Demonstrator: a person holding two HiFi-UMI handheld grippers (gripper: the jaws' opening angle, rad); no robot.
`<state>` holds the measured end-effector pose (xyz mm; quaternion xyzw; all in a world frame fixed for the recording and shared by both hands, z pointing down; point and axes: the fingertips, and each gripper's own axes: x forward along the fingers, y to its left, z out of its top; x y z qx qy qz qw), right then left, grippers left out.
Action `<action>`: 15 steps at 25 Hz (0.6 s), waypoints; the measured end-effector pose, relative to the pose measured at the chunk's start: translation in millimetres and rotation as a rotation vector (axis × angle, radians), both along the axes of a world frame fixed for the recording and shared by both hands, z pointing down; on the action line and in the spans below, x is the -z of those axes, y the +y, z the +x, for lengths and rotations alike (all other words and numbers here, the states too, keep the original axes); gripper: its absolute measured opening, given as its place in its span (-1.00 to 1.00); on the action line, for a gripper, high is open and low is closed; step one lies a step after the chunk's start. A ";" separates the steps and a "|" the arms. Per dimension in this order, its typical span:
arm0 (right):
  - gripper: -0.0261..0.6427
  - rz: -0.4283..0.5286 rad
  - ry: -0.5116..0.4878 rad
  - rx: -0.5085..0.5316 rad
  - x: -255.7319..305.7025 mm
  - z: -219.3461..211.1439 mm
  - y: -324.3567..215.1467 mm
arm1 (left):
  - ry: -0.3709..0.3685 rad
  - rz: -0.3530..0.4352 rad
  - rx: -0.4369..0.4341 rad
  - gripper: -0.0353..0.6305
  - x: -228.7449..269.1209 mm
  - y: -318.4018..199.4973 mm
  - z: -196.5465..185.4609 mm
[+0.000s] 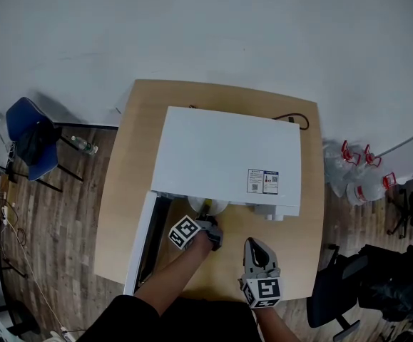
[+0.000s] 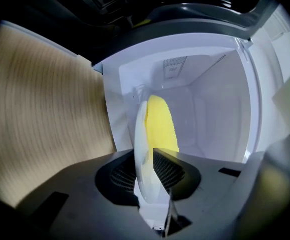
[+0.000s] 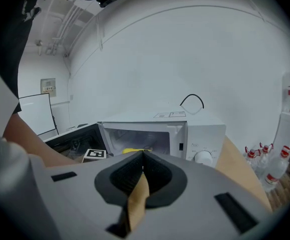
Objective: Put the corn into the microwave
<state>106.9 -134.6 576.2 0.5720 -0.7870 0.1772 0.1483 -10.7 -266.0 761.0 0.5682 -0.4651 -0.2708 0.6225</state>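
Note:
The yellow corn (image 2: 161, 124) lies on a white plate (image 2: 140, 184) at the mouth of the white microwave (image 1: 227, 155), whose door (image 1: 140, 241) hangs open to the left. My left gripper (image 2: 146, 156) reaches into the opening with the plate's rim between its pads; the rim looks to touch both. In the head view that left gripper (image 1: 210, 225) is at the cavity's front edge, with the plate (image 1: 205, 206) just under the microwave's top. My right gripper (image 1: 257, 246) waits over the table in front of the control panel, shut and empty. From the right gripper view the corn (image 3: 134, 150) shows inside the cavity.
The microwave fills most of the wooden table (image 1: 124, 191); its black cable (image 1: 295, 120) loops at the back right. A blue chair (image 1: 31, 137) stands to the left. Water bottles (image 1: 356, 166) and a black chair (image 1: 356, 276) are on the right.

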 end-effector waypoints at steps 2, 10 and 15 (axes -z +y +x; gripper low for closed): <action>-0.74 -0.002 -0.007 0.005 0.5 -1.7 2.6 | -0.006 -0.010 -0.001 -0.67 1.0 0.9 1.3; -0.74 -0.009 -0.018 -0.002 -1.8 1.6 9.8 | -0.005 -0.045 0.002 -0.26 -2.2 12.8 -5.0; -0.74 -0.025 -0.012 -0.039 -7.1 17.6 15.4 | 0.035 -0.042 0.002 -0.26 -0.4 24.0 -6.2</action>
